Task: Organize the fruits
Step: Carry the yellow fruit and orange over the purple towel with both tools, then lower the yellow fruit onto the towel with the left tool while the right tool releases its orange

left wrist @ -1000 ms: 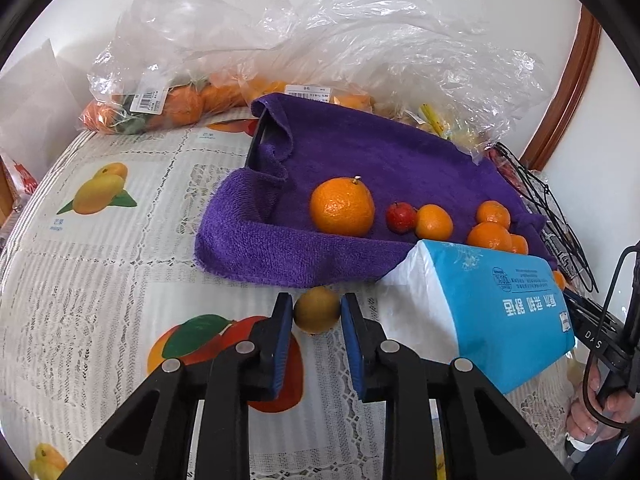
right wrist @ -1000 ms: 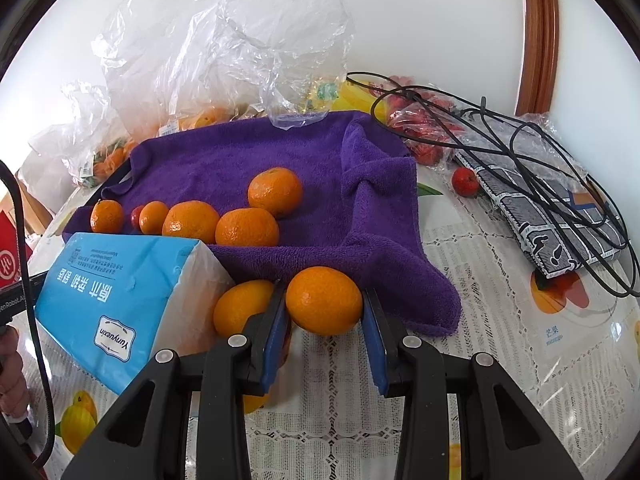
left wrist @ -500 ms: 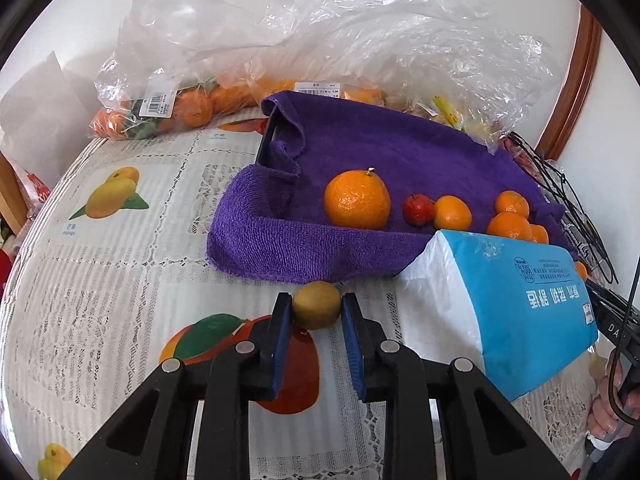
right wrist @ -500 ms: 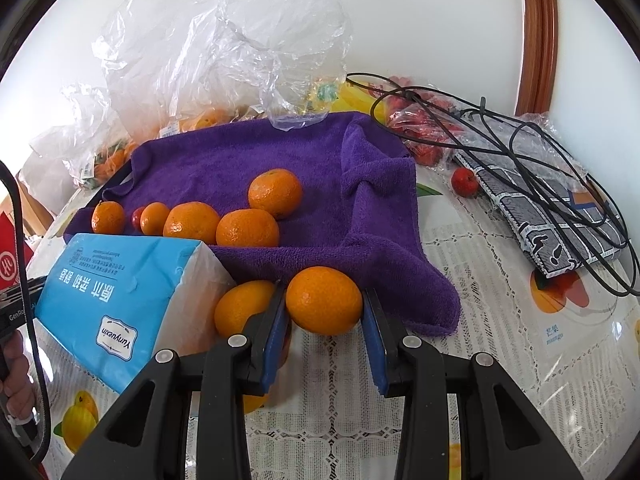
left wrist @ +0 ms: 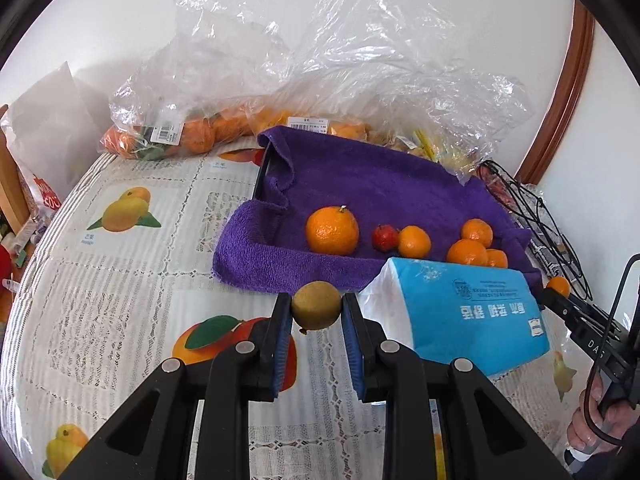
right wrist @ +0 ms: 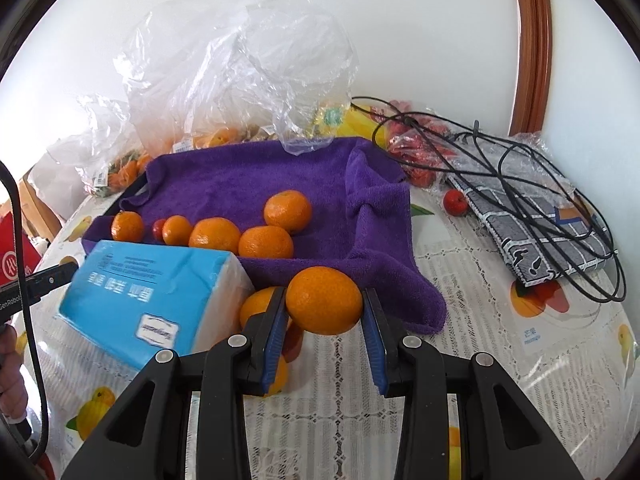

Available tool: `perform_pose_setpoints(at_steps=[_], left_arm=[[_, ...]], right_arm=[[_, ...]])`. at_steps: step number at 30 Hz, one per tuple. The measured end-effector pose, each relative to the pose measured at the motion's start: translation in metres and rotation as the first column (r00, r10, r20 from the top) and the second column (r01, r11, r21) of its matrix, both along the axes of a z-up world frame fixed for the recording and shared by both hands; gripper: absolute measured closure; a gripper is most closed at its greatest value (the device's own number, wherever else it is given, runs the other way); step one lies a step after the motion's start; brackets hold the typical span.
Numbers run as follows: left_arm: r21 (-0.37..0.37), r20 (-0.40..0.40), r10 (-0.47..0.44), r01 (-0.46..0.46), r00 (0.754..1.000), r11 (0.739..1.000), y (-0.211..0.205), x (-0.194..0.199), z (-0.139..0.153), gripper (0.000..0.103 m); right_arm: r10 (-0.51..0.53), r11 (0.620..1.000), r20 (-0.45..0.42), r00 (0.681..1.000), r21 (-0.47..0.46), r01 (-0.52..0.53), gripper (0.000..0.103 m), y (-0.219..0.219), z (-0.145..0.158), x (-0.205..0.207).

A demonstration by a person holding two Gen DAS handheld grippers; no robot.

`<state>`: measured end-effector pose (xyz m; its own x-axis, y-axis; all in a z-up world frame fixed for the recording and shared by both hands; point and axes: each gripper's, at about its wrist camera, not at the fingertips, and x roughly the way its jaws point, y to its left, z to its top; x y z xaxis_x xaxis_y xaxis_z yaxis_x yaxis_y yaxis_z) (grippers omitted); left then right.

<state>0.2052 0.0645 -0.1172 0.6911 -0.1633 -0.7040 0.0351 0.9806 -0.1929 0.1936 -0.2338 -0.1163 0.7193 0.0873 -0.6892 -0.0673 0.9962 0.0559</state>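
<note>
both claws have risen off the tablecloth (left wrist: 120, 300): left claw (left wrist: 316, 314) still clamps the kiwi (left wrist: 316, 305), right claw (right wrist: 324, 308) the orange (right wrist: 324, 300).

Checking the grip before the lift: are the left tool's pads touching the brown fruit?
Touching. The left wrist view shows the brown fruit squeezed between both blue pads of the left tool, with no gap on either side.

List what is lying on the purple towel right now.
On the purple towel lie five oranges, the biggest at the left end, and one small red fruit. The blue tissue pack covers the front edge, so anything behind it is unseen.
</note>
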Motion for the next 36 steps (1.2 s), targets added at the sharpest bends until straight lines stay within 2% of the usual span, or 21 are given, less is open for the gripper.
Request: perform_pose_setpoints(at_steps=[9, 17, 22, 26, 31, 36], left_arm=[[-0.004, 0.06, -0.009, 0.009, 0.998, 1.0, -0.01, 0.008, 0.033, 0.079], [0.014, 0.099, -0.019, 0.017, 0.995, 1.0, -0.019, 0.033, 0.047, 0.079], [0.005, 0.105, 0.0, 0.0, 0.994, 1.0, -0.014, 0.044, 0.034, 0.079], [-0.007, 0.076, 0.013, -0.013, 0.997, 1.0, -0.006, 0.049, 0.02, 0.079], [-0.018, 0.075, 0.033, -0.032, 0.997, 0.999, -0.002, 0.052, 0.015, 0.079], [-0.032, 0.06, 0.036, -0.034, 0.998, 0.999, -0.001, 0.055, 0.009, 0.079]], right_arm=[[0.025, 1.0, 0.066, 0.998, 0.014, -0.026, 0.067, 0.026, 0.048, 0.007], [0.061, 0.998, 0.097, 0.993, 0.012, -0.062, 0.067, 0.052, 0.067, 0.038], [0.093, 0.995, 0.108, 0.99, 0.022, -0.096, 0.067, 0.065, 0.056, 0.055], [0.098, 0.993, 0.076, 0.992, 0.054, -0.102, 0.067, 0.066, 0.033, 0.064], [0.094, 0.996, 0.05, 0.994, 0.001, -0.094, 0.067, 0.065, 0.016, 0.068], [0.083, 0.996, 0.028, 0.996, 0.027, -0.084, 0.067, 0.059, 0.008, 0.073]])
